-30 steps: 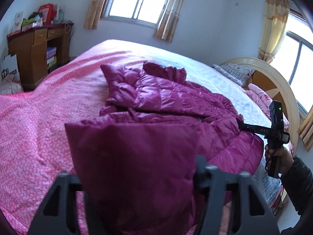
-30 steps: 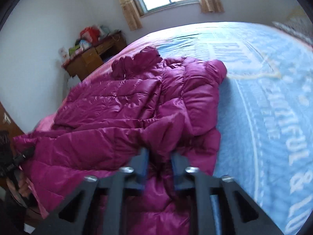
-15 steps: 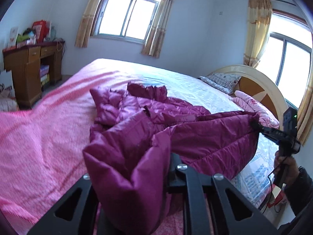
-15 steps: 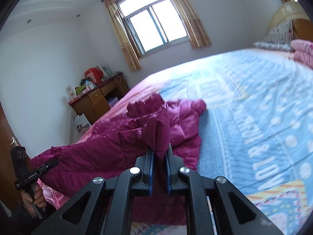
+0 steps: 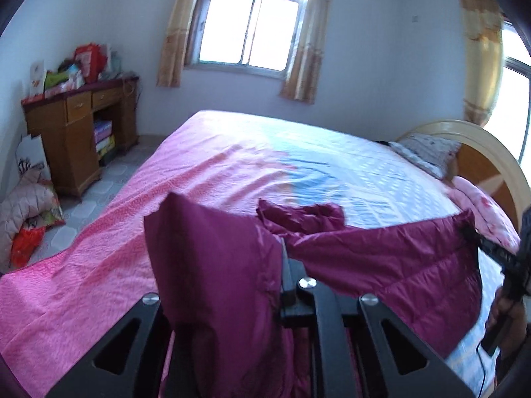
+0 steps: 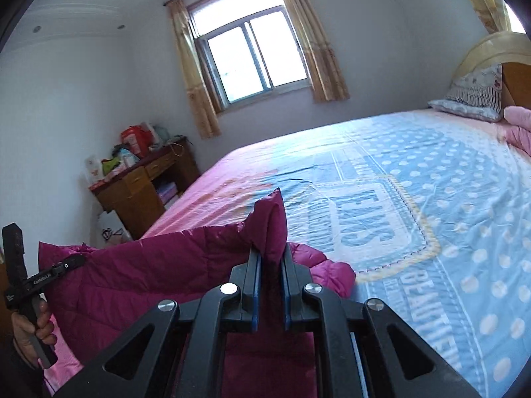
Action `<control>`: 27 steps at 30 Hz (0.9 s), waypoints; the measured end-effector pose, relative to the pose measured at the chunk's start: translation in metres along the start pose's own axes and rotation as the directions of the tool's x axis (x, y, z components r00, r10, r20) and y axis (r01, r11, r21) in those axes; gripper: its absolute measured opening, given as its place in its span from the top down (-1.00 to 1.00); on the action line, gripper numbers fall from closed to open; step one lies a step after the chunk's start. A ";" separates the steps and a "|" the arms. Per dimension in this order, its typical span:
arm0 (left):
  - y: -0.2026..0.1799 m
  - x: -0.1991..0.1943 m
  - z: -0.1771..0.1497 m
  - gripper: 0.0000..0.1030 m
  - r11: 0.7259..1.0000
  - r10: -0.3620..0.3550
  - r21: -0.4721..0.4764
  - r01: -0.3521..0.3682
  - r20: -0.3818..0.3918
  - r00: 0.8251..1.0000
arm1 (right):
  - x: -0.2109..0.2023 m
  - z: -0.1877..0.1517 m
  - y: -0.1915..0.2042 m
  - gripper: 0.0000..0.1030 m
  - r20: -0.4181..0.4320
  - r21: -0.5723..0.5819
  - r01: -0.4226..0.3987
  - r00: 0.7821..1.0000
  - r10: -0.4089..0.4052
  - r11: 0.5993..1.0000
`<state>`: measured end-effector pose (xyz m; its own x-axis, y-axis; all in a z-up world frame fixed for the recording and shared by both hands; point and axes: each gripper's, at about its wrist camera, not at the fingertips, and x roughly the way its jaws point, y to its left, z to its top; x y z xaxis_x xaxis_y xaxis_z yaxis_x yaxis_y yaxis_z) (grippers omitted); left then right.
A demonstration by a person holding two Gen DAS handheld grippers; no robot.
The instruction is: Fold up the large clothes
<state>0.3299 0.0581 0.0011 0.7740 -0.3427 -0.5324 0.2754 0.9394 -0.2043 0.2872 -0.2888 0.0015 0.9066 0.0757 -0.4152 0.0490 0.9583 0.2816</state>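
A magenta puffer jacket [image 5: 381, 265] hangs stretched between my two grippers above the near edge of the bed [image 5: 232, 172]. Only a crumpled part [image 5: 298, 214] still touches the cover. My left gripper [image 5: 275, 265] is shut on one corner, and the fabric drapes over its left finger and hides it. In the right wrist view my right gripper [image 6: 270, 258] is shut on the other corner of the jacket [image 6: 149, 272], which sticks up between the pads. The left gripper [image 6: 76, 260] shows at the far left, held by a hand [image 6: 33, 325]. The right gripper [image 5: 478, 238] shows at the left wrist view's right edge.
A pink and blue cover lies over the bed [image 6: 431, 199]. A pillow [image 6: 471, 96] and a pink quilt [image 5: 481, 205] lie by the headboard [image 5: 491, 162]. A cluttered wooden desk [image 5: 79, 126] stands by the far wall. Clothes [image 5: 26, 212] lie on the floor.
Both grippers rose and drew back, lifting the jacket off the bed until it hangs taut between them. The left jaws closed on the fabric.
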 end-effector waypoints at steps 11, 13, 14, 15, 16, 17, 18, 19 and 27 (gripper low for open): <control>0.027 0.099 -0.017 0.70 0.986 0.144 -0.059 -0.154 -0.146 0.979 | 0.084 -0.038 -0.045 0.87 -0.148 0.063 0.176 0.975 -0.165 0.982; 0.022 0.100 -0.019 0.70 0.987 0.147 -0.036 -0.154 -0.152 0.977 | 0.084 -0.038 -0.051 0.86 -0.164 0.105 0.153 0.977 -0.134 0.983; 0.021 0.099 -0.021 0.70 0.988 0.149 -0.022 -0.154 -0.151 0.977 | 0.082 -0.037 -0.052 0.86 -0.160 0.116 0.143 0.979 -0.124 0.983; 0.020 0.098 -0.022 0.70 0.989 0.146 -0.015 -0.150 -0.148 0.978 | 0.079 -0.034 -0.052 0.86 -0.155 0.117 0.134 0.981 -0.115 0.984; 0.019 0.096 -0.023 0.70 0.990 0.136 -0.019 -0.141 -0.145 0.980 | 0.076 -0.031 -0.050 0.86 -0.153 0.108 0.131 0.982 -0.113 0.985; 0.019 0.096 -0.022 0.70 0.991 0.130 -0.022 -0.134 -0.144 0.981 | 0.075 -0.027 -0.048 0.86 -0.155 0.089 0.131 0.981 -0.117 0.987; 0.020 0.096 -0.023 0.70 0.991 0.123 -0.025 -0.128 -0.141 0.982 | 0.075 -0.023 -0.045 0.86 -0.163 0.066 0.130 0.980 -0.117 0.989; 0.018 0.096 -0.022 0.70 0.992 0.116 -0.026 -0.120 -0.137 0.984 | 0.077 -0.019 -0.042 0.85 -0.176 0.049 0.120 0.978 -0.109 0.992; 0.007 0.074 -0.022 0.70 1.000 0.027 -0.006 -0.028 -0.053 0.998 | 0.104 -0.021 -0.050 -0.35 -0.283 0.131 -0.026 0.957 0.063 0.991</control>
<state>0.3763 0.0389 -0.0573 0.7501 -0.3169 -0.5804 0.2502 0.9484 -0.1946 0.3702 -0.3226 -0.0740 0.7522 0.2105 -0.6244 0.0797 0.9115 0.4034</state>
